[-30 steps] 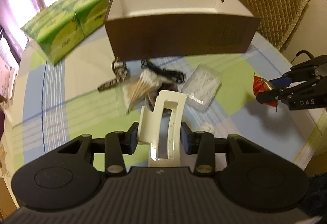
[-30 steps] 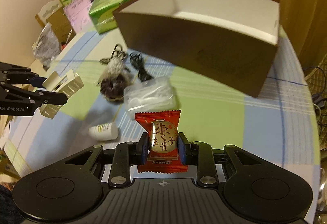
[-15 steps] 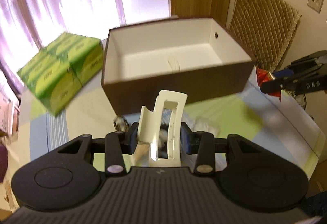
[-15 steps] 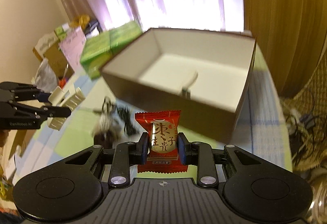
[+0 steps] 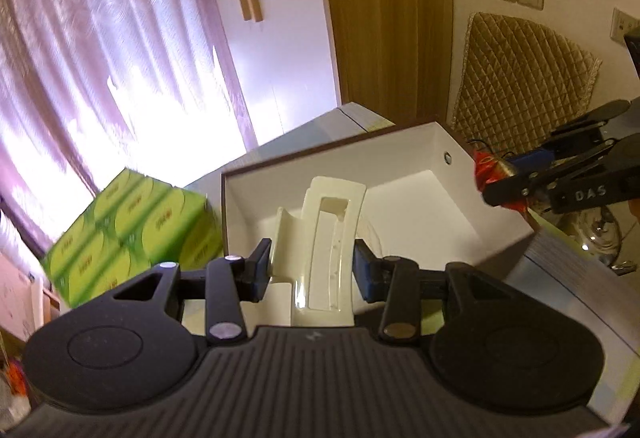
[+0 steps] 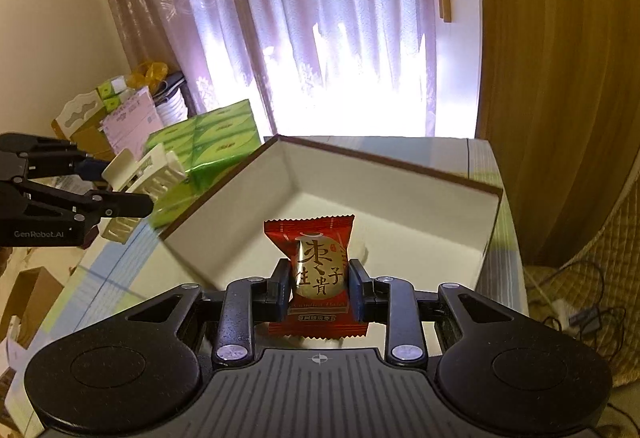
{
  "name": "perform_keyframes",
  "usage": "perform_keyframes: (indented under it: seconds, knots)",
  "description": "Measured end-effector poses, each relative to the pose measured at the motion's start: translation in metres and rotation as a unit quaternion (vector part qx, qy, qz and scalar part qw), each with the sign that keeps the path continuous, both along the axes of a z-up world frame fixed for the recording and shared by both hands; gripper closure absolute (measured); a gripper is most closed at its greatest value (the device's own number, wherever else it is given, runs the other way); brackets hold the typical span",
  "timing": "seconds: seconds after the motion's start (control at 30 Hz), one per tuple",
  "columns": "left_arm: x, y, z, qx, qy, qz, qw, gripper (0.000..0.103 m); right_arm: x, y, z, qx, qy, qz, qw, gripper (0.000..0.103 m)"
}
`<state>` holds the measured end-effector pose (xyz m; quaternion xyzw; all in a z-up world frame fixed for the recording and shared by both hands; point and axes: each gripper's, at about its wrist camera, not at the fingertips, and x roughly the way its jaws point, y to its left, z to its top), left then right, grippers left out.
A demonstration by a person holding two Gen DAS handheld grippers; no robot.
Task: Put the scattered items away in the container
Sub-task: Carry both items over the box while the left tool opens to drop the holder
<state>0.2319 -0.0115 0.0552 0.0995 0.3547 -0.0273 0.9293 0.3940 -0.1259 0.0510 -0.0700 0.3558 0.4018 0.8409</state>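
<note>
My left gripper [image 5: 312, 274] is shut on a cream hair claw clip [image 5: 326, 238] and holds it at the near rim of the brown box with a white inside [image 5: 404, 174]. My right gripper [image 6: 319, 292] is shut on a red wrapped candy [image 6: 316, 270] and holds it above the near edge of the same box [image 6: 384, 206]. The right gripper with the candy also shows at the right in the left wrist view [image 5: 520, 186]. The left gripper with the clip shows at the left in the right wrist view [image 6: 124, 190]. The other scattered items are out of sight.
A green tissue pack [image 5: 132, 234] lies left of the box, also seen in the right wrist view [image 6: 208, 146]. The checked tablecloth [image 6: 108, 278] covers the table. A quilted chair back [image 5: 520, 78] stands behind the box. Boxes and bags [image 6: 100, 114] are piled by the curtain.
Both grippers have risen and moved forward from over the scattered items to the box, each still holding its item. The table clutter has dropped out of view.
</note>
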Motion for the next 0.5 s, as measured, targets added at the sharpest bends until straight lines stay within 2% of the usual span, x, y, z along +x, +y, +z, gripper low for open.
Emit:
perform_keyframes:
  seconds: [0.23,0.4,0.5]
  knots:
    - [0.055,-0.007,-0.024,-0.004,0.033,-0.013,0.9994,0.066,0.032,0.024,-0.021,-0.026,0.015,-0.016,0.999,0.071]
    - [0.095,0.0,-0.049,-0.027,0.076,-0.002,0.9967,0.066,0.064,0.026,-0.047,-0.031,0.073,-0.038,0.996,0.071]
    - [0.118,0.004,-0.068,-0.035,0.106,0.01,0.9938,0.066,0.08,0.033,-0.059,-0.044,0.091,-0.048,0.994,0.071]
